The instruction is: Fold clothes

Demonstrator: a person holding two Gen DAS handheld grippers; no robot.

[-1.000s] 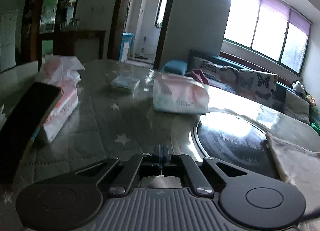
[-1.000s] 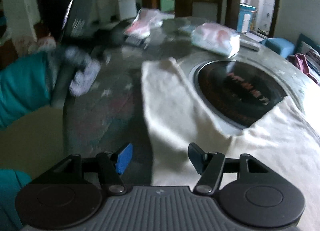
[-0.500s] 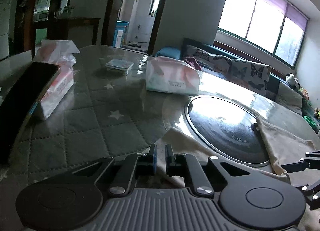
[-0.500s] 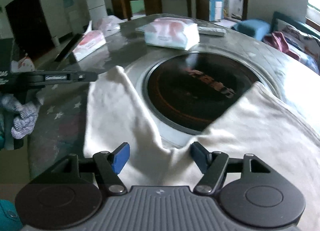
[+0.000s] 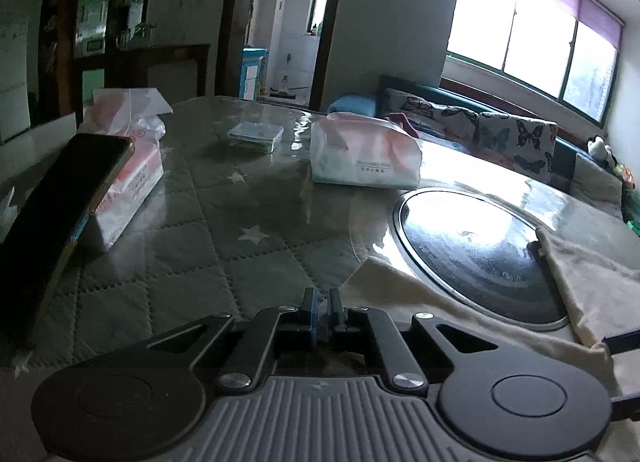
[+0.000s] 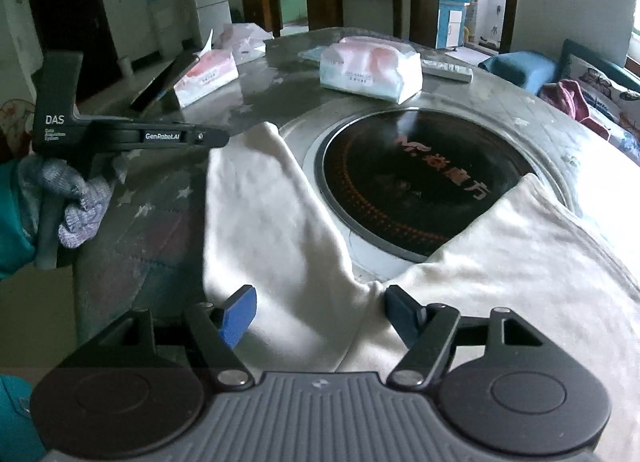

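Cream trousers lie on the round table with their two legs spread in a V around a black hob. My right gripper is open, hovering over the crotch with cloth beneath both fingers. My left gripper has its fingers almost together, and I see no cloth between them. Its tip sits beside the end of the left trouser leg. The other leg lies past the hob at the right. A gloved hand holds the left gripper.
Two tissue packs stand on the quilted table cover, and a phone leans on the left one. A small flat box and a remote lie farther back. A sofa runs under the window.
My left gripper's fingers have drawn closer than half a second ago, and it sits slightly lower by the leg end. The right gripper has steadied over the crotch, still open.
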